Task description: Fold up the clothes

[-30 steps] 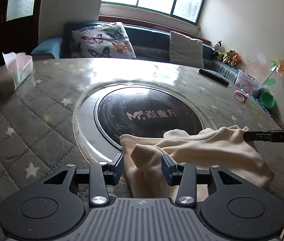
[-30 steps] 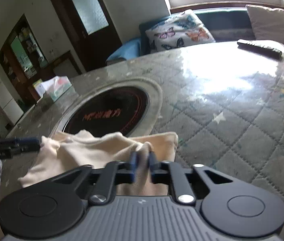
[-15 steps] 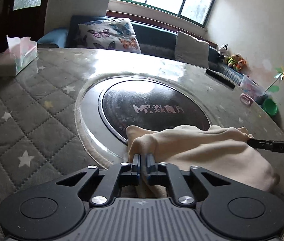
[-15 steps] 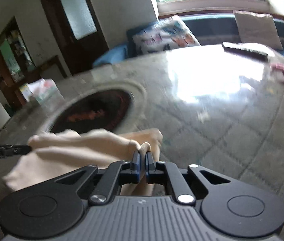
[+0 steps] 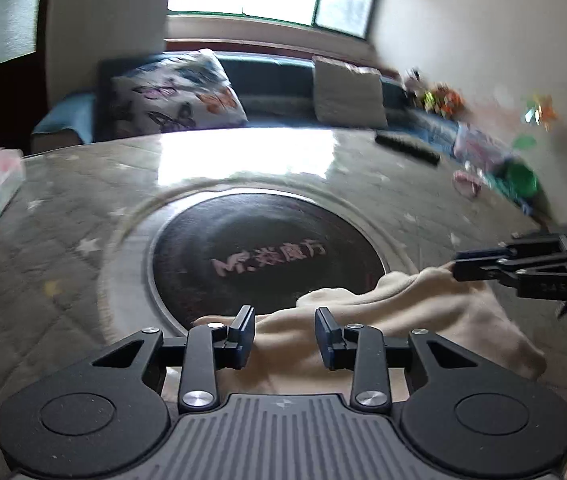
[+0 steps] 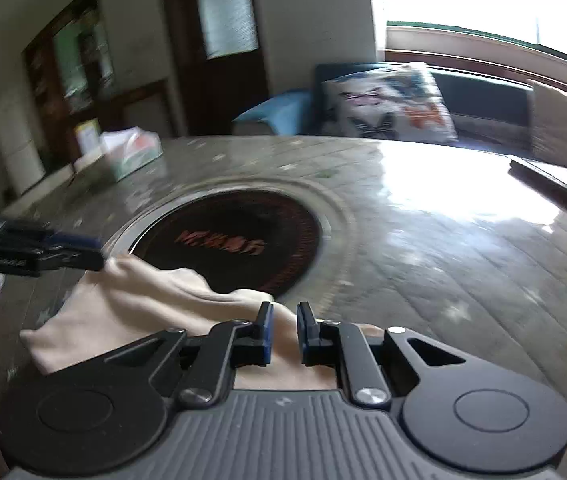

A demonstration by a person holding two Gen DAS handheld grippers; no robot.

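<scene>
Left gripper [image 5: 285, 330]: jaws opening; half a second ago they were pinched on the near-left edge of the cream garment [image 5: 403, 320], now the pads stand apart and released, with cloth lying in the gap but not pressed.

Right gripper [image 6: 283, 330]: jaws opening from a tight pinch; a narrow gap now shows, cloth seen between and under the pads, no firm press visible, so released.

In the left wrist view the right gripper's tips sit at the garment's far-right corner; in the right wrist view the left gripper's tips are at the opposite corner.

Garment lies bunched on the quilted table cover [image 5: 63, 280], its far edge overlapping the round black cooktop [image 5: 263, 248]. A second ago it was spread wider; since then it has been drawn into a narrower fold.

Both views are motion-blurred. Tissue box [image 6: 131, 154] and remote control [image 5: 407, 148] unchanged on the table.
</scene>
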